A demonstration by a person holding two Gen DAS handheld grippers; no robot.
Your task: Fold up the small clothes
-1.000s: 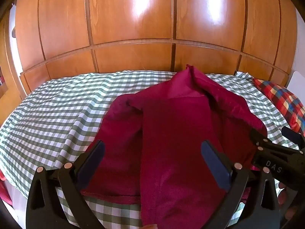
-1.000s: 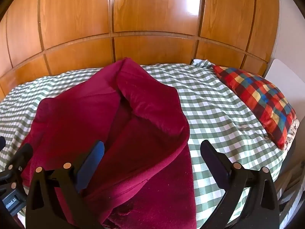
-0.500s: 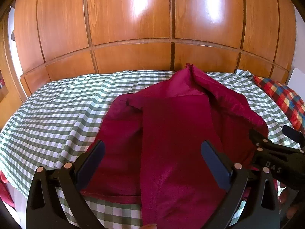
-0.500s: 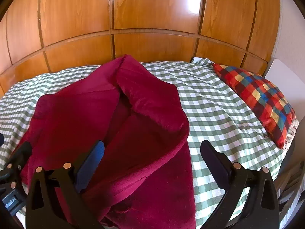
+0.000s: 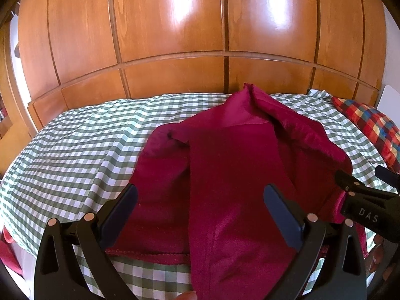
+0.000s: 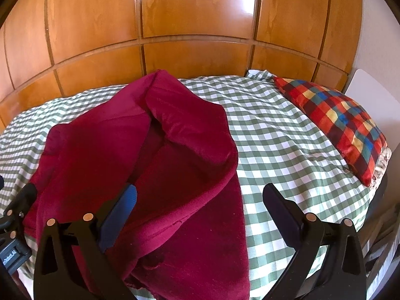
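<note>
Item: dark red garment (image 5: 225,175), fleece-like, partly folded. It lies on a green-and-white checked bedspread (image 5: 82,150) and fills the centre and lower half of the left wrist frame, with its near hem at bottom centre. In the right wrist frame it covers the left and centre. One flap is turned over along the garment's right side, forming a thick rolled edge.

Left gripper (image 5: 200,212): bottom of its own frame, jaws spread wide, nothing between them; the garment lies beyond and beneath the gap.

Right gripper (image 6: 200,212): bottom of its own frame, jaws likewise spread and empty, the left finger over red cloth, the right finger over checked fabric. Its black body also shows at the right edge of the left wrist frame.

Multicoloured plaid pillow (image 6: 337,125): right side of frame, apart from the garment.

Wooden panelled wall (image 5: 175,37): upper half of both frames, behind the bed.
</note>
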